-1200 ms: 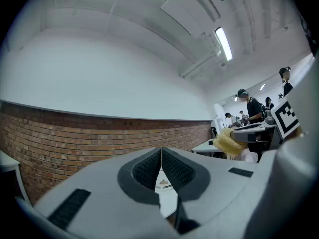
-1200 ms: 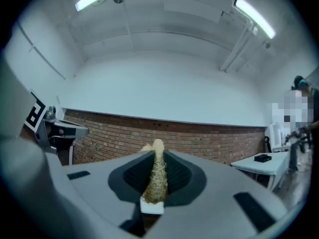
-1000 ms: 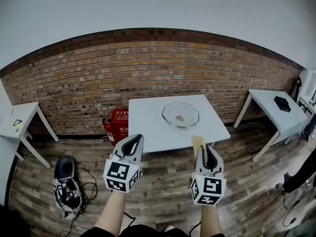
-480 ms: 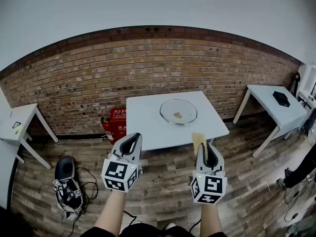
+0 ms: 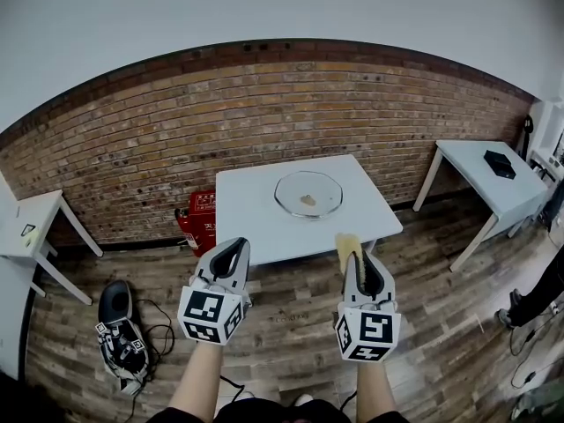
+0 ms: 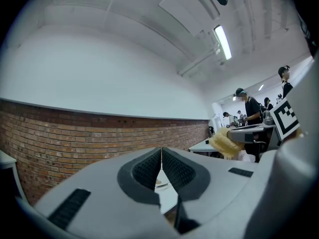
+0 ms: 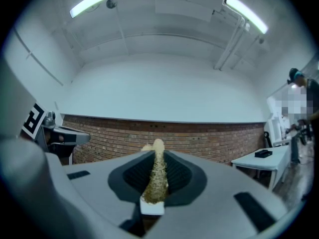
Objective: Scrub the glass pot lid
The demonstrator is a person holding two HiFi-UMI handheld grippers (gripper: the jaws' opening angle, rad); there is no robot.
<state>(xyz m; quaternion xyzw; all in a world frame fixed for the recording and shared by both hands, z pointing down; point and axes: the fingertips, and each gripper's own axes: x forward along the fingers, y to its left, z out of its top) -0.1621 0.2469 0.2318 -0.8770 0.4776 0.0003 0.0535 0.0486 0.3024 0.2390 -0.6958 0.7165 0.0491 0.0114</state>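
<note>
Holding low in the frame, the left gripper (image 5: pixel 231 256) has its jaws pressed together on nothing, while the right gripper (image 5: pixel 356 267) beside it is clamped on a yellow sponge (image 5: pixel 345 245) that sticks up past its tips. Over the last second both have barely shifted, whereas the white table (image 5: pixel 251 223) and the glass pot lid (image 5: pixel 308 194) on it have slid slightly up and left, so the view has moved more than the tools. Scrubbing, I judge, has not begun: the sponge is well apart from the lid, which lies near the table's middle.
</note>
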